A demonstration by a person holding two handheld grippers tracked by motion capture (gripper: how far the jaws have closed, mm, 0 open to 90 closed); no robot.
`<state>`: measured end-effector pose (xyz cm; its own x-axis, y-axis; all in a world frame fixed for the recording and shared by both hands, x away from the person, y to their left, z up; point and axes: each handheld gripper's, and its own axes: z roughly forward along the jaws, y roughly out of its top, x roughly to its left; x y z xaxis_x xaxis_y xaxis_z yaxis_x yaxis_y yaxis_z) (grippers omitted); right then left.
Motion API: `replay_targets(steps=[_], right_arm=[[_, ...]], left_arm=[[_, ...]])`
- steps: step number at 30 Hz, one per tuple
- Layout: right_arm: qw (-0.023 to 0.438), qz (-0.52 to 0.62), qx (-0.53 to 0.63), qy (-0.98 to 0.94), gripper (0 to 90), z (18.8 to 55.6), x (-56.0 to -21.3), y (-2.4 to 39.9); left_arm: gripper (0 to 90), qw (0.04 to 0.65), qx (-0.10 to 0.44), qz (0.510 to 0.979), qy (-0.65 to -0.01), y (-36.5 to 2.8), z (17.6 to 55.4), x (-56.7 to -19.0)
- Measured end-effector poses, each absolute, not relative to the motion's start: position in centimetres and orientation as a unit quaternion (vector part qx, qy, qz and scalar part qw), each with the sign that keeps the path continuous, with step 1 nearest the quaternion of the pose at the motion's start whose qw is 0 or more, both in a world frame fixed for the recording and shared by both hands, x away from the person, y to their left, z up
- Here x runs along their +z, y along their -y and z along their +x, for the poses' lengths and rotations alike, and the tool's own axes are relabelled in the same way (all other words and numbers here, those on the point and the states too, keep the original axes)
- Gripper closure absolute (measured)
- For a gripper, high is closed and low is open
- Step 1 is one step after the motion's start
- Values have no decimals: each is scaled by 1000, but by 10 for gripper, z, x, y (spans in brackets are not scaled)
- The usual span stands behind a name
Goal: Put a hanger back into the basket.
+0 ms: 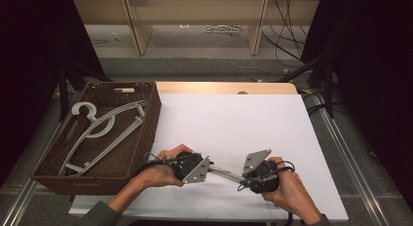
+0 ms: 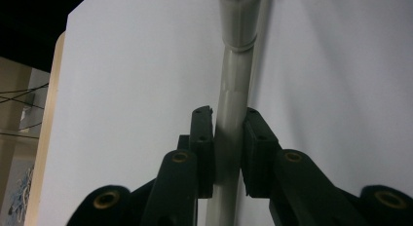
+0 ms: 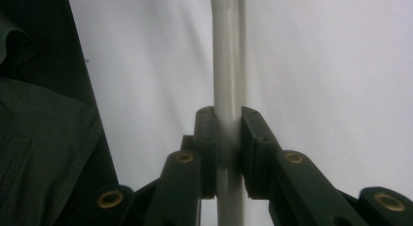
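You've got both tools clamped on the same thing — a slim grey plastic rod (image 1: pixel 225 172) held just above the white table top (image 1: pixel 234 123). Your left gripper (image 2: pixel 228 138) pinches one end, your right gripper (image 3: pixel 228 138) the other. Off to the left, the brown wicker basket (image 1: pixel 146 114) holds grey plastic hangers (image 1: pixel 104 126).

A: L gripper (image 1: pixel 210 168)? Pose rel. to white board (image 1: pixel 234 119)?
B: Low over board's near edge, left of centre, tips aimed right; jaws clamped on the grey rod (image 1: pixel 226 173).
A: R gripper (image 1: pixel 242 177)?
B: Just right of it, same edge, tips aimed left toward L; jaws shut on same rod. Forearms enter from near side.
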<state>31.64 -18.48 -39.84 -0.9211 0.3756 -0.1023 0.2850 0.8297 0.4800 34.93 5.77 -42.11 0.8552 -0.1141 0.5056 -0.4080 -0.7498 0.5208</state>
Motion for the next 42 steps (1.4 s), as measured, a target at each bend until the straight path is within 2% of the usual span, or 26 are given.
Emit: replay_targets(steps=[2,6,11,17,26,33,42], right_arm=[[99,181,242,-948,777,317,-398,186],[117,214,262,-934,667,319,-396,187],[122,265,322,-901,413,323,-390,190],[166,305,377,-859,301,329,-385,196],[201,348,416,-816,271,331,-380,211],[217,370,425,-797,259,331,-381,220],[218,376,434,-789,249,327,-396,223]], left_arm=[[779,325,225,908,140,-58,349,-420],[790,330,227,907,127,-60,349,-416],[794,336,231,908,95,-63,351,-408],[795,333,229,912,69,-66,352,-405],[794,331,223,917,21,-72,358,-401],[794,348,211,912,-53,-82,366,-396],[794,373,196,900,-113,-96,374,-388]])
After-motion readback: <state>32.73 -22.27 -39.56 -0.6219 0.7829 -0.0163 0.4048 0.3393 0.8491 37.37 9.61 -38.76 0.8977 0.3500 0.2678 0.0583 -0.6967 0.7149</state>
